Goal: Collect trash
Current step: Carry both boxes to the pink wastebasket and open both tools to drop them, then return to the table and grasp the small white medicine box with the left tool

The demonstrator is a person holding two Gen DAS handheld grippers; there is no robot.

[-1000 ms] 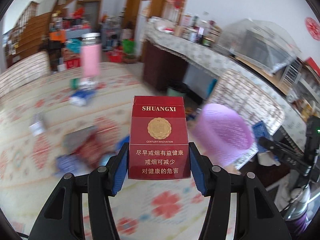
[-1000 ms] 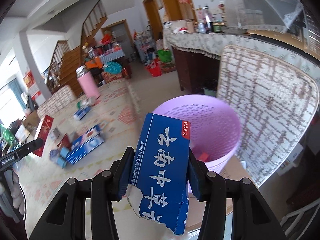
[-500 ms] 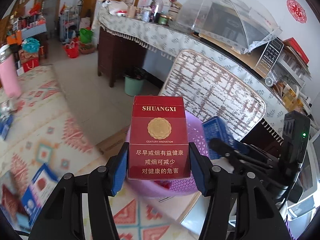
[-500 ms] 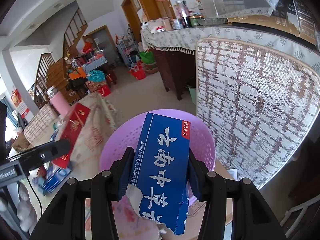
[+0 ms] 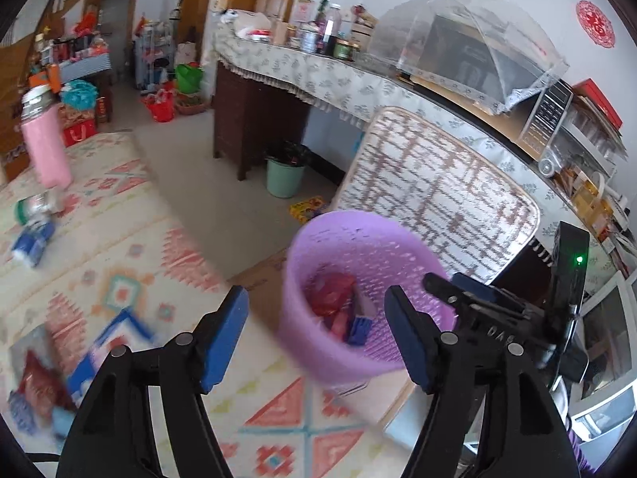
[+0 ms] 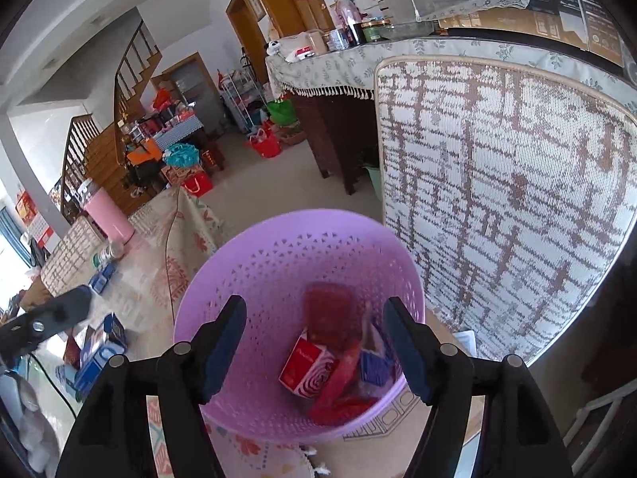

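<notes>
Two grippers are hanging over a purple perforated basket, and both are standing spread with nothing between their blue pads. The jaws of the left gripper have just been opening; the gap between its fingers is showing only the basket wall and the patterned cloth below. The jaws of the right gripper have just been opening too, and it is pointing straight into the basket mouth. Inside the basket several pieces of trash are lying together: a dark red box, blurred, a red and white carton with a spiral pattern, a flat red wrapper and a small blue-purple box. No writing on these pieces is sharp enough to read; the print on the carton is too small. In the left wrist view the same basket is looking tilted and blurred, with red and blue pieces at its bottom. More packets are lying on the cloth at the left, also blurred, and a blue box is lying farther back, near a pink bottle with a silver cap. On the wall at the upper right a round red paper ornament is carrying one Chinese character. Behind the basket a woven chair back is standing upright.
</notes>
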